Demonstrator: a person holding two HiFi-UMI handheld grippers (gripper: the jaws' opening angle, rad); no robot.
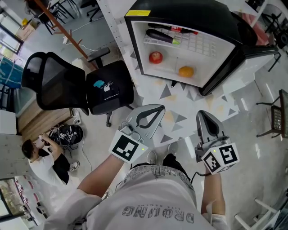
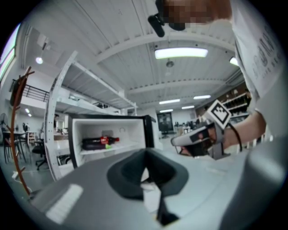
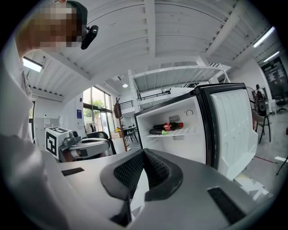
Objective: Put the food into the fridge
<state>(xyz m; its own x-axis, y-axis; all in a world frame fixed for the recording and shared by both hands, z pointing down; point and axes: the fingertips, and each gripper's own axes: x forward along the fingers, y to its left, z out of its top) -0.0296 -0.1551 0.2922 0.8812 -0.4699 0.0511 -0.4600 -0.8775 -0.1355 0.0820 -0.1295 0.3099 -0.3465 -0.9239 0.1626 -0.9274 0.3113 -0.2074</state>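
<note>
Inside the open fridge [image 1: 184, 12] lay one apple [image 1: 155, 57], one orange [image 1: 186, 71] and two dark shapes on the upper shelf [image 1: 198, 44], too small to identify. The left gripper [image 1: 155, 108] and right gripper [image 1: 203, 113] had their fingers closed on nothing.

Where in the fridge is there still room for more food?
In the fridge, the upper shelf is bare on its right half, as the head view shows it. Its left end is crowded by the bottle and a dark, green-tipped item. Below, a free gap lies between the apple and the orange.
</note>
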